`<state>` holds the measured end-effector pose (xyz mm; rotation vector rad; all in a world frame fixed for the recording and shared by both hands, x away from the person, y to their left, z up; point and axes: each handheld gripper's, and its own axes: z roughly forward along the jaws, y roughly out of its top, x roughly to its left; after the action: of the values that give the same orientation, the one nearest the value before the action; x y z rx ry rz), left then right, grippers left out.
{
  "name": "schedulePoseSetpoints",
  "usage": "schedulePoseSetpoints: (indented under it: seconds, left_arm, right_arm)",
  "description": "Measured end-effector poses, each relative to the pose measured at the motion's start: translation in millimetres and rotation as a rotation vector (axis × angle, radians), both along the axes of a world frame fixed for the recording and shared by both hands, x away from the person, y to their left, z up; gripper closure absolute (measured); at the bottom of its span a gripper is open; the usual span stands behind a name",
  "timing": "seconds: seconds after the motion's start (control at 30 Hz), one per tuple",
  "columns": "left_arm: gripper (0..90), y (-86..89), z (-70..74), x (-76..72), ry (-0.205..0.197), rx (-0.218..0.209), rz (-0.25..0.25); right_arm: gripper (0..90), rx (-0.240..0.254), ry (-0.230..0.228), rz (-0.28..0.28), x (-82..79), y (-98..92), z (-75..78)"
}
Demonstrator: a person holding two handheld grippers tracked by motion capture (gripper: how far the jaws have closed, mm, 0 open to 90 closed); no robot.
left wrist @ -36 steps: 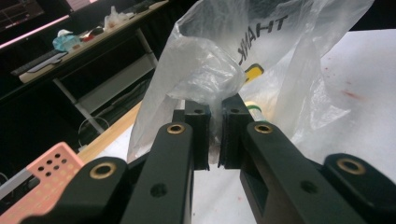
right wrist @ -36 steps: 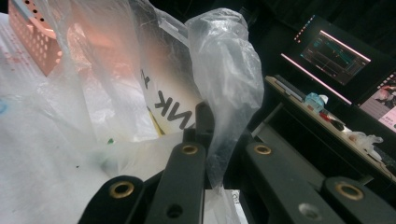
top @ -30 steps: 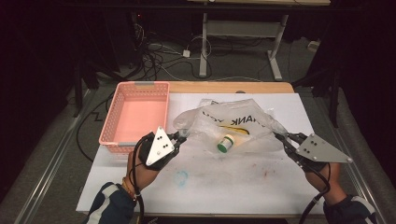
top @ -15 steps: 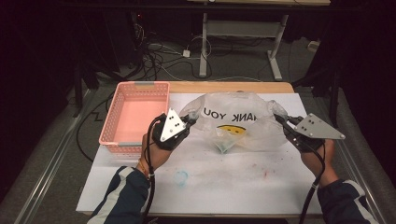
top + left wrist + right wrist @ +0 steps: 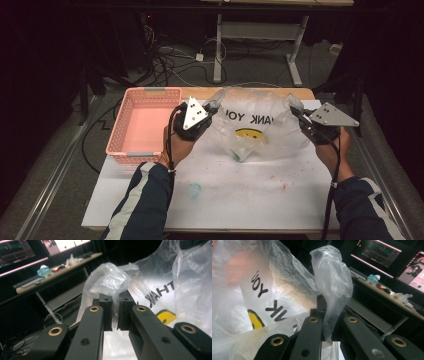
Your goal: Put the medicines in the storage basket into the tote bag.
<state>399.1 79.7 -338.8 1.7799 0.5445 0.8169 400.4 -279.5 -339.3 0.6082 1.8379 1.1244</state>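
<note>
High view, bag: plastic bag (image 5: 260, 127) at centre frame, stretched left to right between both grippers, long axis across the table (image 5: 235, 195).
High view, contents: small item (image 5: 241, 151) sagging at bottom of bag, midway between both hands.
High view, basket: pink basket (image 5: 142, 125) left of left gripper (image 5: 207, 107), nearer to it than to right gripper (image 5: 295, 111).
Left gripper view: jaws clamped on bag handle (image 5: 110, 281), centre frame.
Right gripper view: jaws pinched on other handle (image 5: 333, 277), rising upper centre.
</note>
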Motion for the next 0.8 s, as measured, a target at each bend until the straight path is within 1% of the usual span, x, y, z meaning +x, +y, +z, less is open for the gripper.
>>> schedulePoseSetpoints:
  seconds: [0.27, 0.33, 0.47, 0.57, 0.63, 0.7, 0.77, 0.8]
  left_arm:
    - [83.0, 6.1, 30.2, -10.1, -0.058, -0.022, 0.009]
    - [83.1, 6.5, 37.4, -12.7, -0.073, -0.021, 0.009]
    - [83.1, 7.0, 53.5, -20.1, -0.104, -0.037, -0.002]
    - [83.1, 5.3, 64.2, -25.9, -0.125, -0.037, -0.011]
    - [83.1, 3.7, 69.6, -27.9, -0.139, -0.039, -0.015]
    - [83.1, 1.5, 73.2, -27.2, -0.145, -0.038, -0.016]
    - [83.1, -2.1, 73.7, -23.7, -0.148, -0.028, -0.006]
    - [83.1, -3.9, 73.1, -20.3, -0.143, -0.024, -0.003]
  right_arm:
    - [89.8, 0.033, -0.047, -0.009, -4.4, -4.7, 27.1]
    - [89.8, 0.036, -0.058, -0.003, -6.4, -4.5, 34.4]
    - [90.0, 0.030, -0.077, 0.008, -11.3, -2.5, 49.9]
    - [90.0, 0.026, -0.094, 0.018, -15.6, -0.8, 60.6]
    - [90.0, 0.026, -0.105, 0.020, -17.9, 0.5, 66.0]
    - [90.0, 0.030, -0.116, 0.016, -18.1, 1.9, 69.7]
    - [90.0, 0.032, -0.121, 0.012, -15.9, 3.3, 71.3]
    - [90.0, 0.036, -0.119, 0.008, -13.8, 3.9, 71.5]
